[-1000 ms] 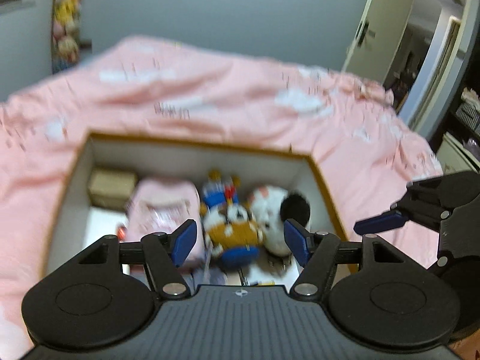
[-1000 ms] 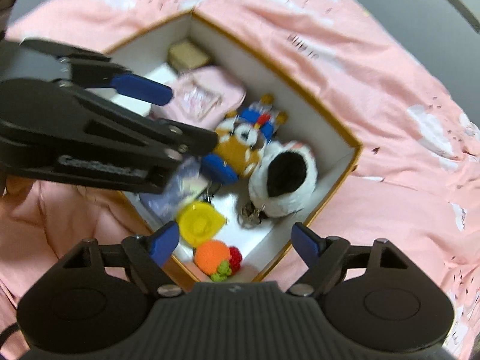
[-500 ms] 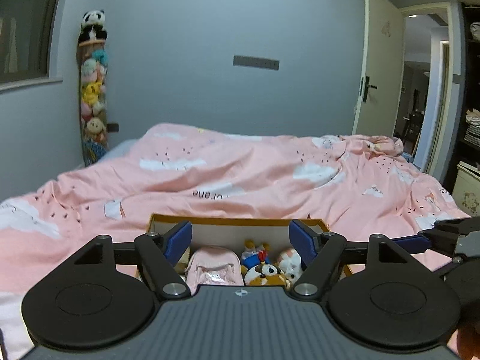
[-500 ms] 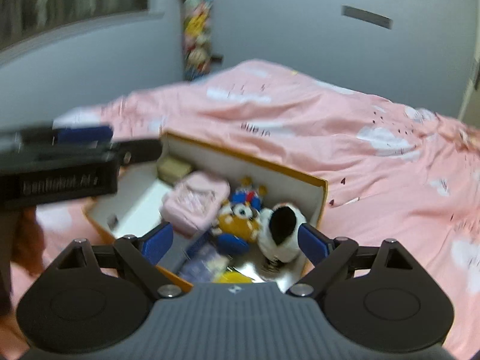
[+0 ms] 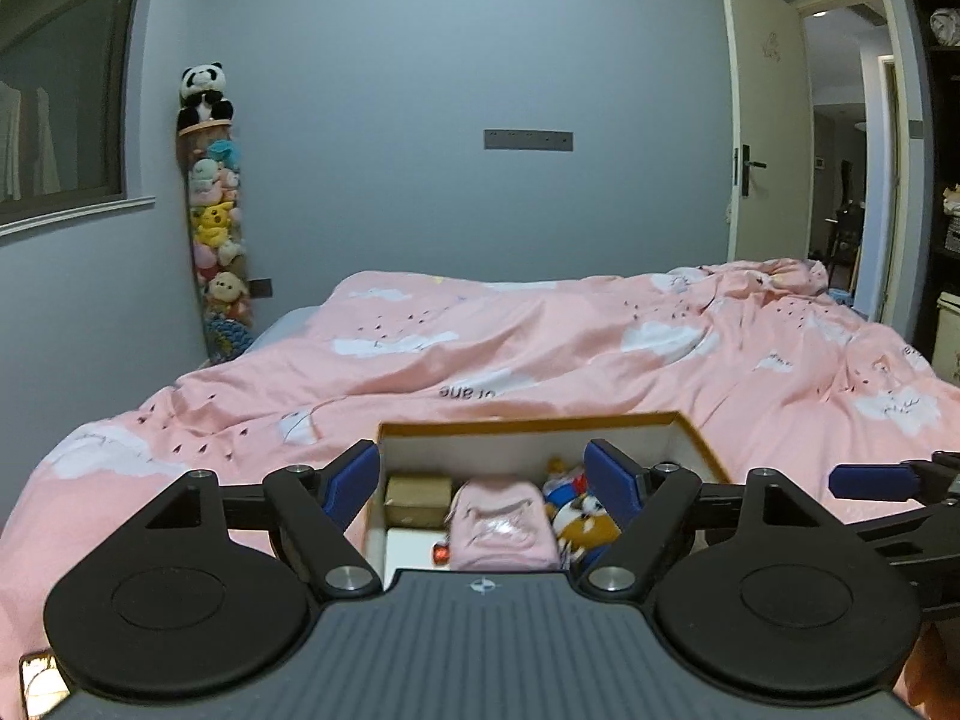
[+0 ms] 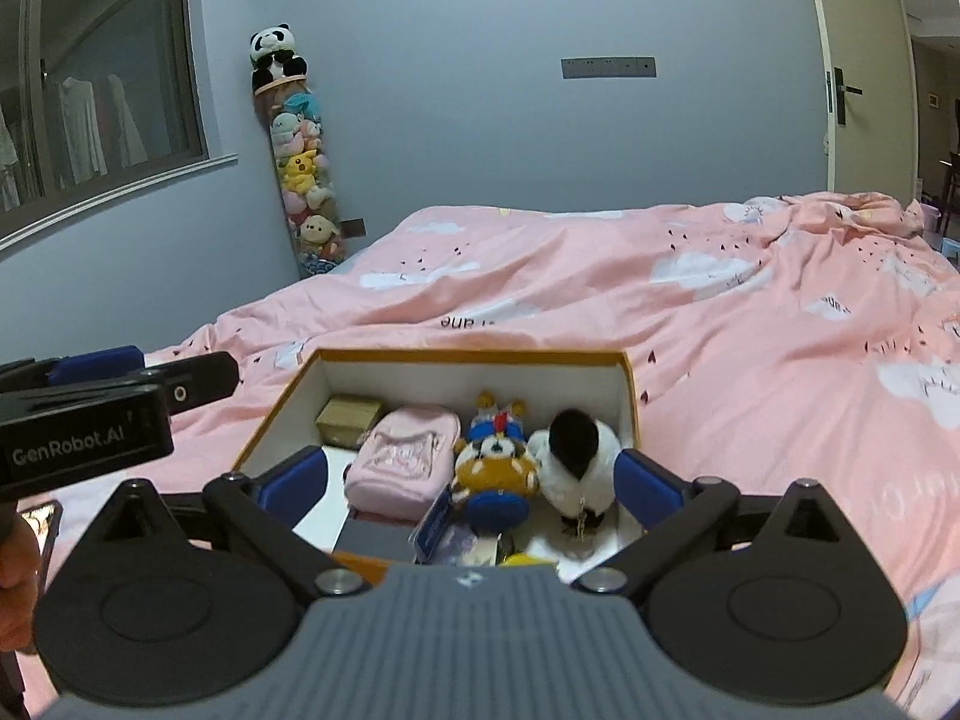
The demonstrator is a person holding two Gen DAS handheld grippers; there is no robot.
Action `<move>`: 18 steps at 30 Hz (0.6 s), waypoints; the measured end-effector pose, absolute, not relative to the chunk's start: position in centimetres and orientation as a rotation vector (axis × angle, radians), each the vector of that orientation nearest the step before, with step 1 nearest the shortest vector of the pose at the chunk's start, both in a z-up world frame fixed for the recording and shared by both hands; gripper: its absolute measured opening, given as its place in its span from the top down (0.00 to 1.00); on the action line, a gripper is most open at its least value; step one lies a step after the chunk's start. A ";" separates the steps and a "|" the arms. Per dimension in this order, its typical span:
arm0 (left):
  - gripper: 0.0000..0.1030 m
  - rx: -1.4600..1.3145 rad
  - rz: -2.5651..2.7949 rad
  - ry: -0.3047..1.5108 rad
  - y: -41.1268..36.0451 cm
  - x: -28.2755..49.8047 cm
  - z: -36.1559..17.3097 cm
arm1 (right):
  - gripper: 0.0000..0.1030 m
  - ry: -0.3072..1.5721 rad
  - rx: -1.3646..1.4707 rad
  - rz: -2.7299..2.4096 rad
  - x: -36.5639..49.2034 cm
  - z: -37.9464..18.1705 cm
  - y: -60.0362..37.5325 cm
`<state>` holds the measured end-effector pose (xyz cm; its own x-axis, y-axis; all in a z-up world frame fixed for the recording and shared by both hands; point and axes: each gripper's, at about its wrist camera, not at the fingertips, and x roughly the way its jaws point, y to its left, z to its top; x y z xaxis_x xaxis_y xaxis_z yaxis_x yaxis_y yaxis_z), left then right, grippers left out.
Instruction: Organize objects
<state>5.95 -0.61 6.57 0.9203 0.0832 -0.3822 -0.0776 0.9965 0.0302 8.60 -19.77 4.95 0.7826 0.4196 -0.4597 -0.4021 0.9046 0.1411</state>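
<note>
You are holding both grippers raised and level now, looking across the bed instead of down into the box as they were a second ago; half a second back the right camera was still blurred from that swing, and now both views are settling sharp.

Going left to right: your left gripper [image 5: 483, 480] is hanging with its jaws spread wide and gripping nothing. The open box [image 6: 627, 387] is sitting on the pink duvet [image 6: 750, 324] just beyond both sets of fingertips. Inside it, the small brown carton [image 6: 349, 416] is lying in the far left corner, the pink pouch [image 6: 403, 456] beside it, then the orange plush [image 6: 495, 462], then the white and black plush [image 6: 577, 456] against the right wall. Your right gripper [image 6: 471, 480] is also gaping wide, carrying nothing.

Pulling back empty-handed with everything already boxed suggests you are finishing the tidying, or pausing to look for strays; none is showing on the duvet.
</note>
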 end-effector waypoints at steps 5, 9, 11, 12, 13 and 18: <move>0.12 -0.020 0.111 0.424 -0.1 5.0 4.6 | 0.02 0.496 0.021 0.434 7.2 3.8 -19.2; 0.11 -0.027 0.119 0.471 0.0 4.7 3.1 | 0.02 0.472 0.003 0.423 6.5 3.2 -19.0; 0.11 -0.034 0.125 0.488 0.0 4.5 2.4 | 0.02 0.464 -0.002 0.414 6.2 2.8 -19.0; 0.11 -0.039 0.124 0.497 0.1 4.5 2.1 | 0.02 0.460 -0.005 0.408 6.1 2.7 -19.1; 0.11 -0.048 0.126 0.512 0.1 4.7 1.7 | 0.02 0.460 -0.009 0.405 6.1 2.6 -19.2; 0.11 -0.089 0.149 0.588 0.2 5.1 0.2 | 0.01 0.496 0.005 0.386 6.6 1.7 -19.7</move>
